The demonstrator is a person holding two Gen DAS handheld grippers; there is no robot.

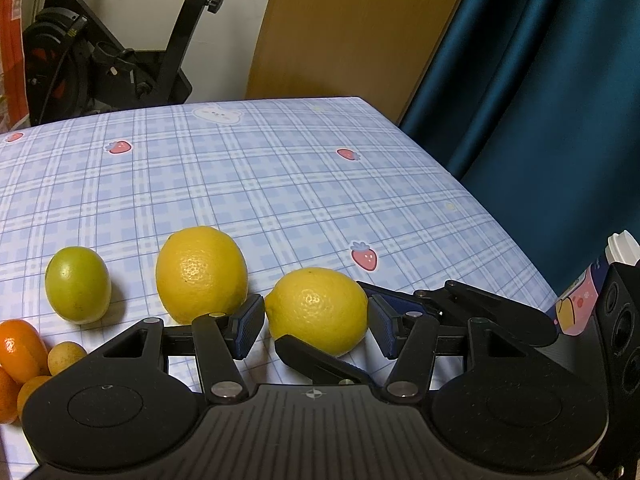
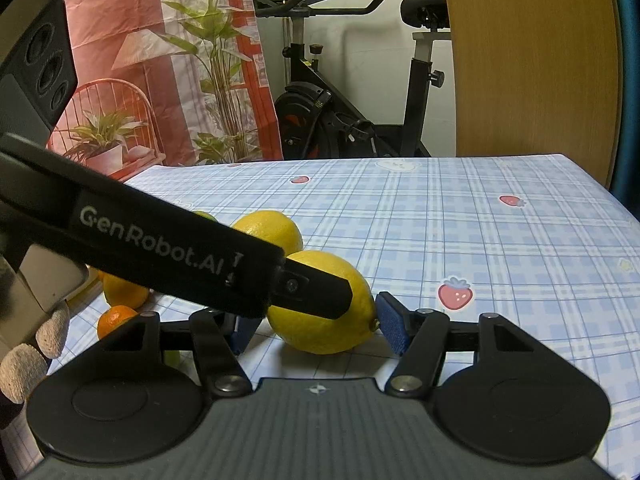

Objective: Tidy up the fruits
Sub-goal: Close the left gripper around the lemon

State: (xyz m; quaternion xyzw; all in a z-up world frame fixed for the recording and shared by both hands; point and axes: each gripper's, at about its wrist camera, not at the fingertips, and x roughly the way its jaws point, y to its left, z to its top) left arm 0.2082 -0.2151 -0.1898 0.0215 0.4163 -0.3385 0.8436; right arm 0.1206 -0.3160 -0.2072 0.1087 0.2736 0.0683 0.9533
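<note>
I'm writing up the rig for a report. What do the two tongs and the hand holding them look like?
Both tongs, left and right, are matte black with ribbed bodies, round side discs, silver pivot pins and blue textured pads. The left one's arm carries white "GenRobot.AI" lettering. The hand wears a white knit glove.

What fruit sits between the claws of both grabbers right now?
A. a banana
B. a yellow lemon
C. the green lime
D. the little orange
B: the near lemon lies on the checked tablecloth between the left gripper pads, and the right gripper brackets that same lemon in its own view.
</note>
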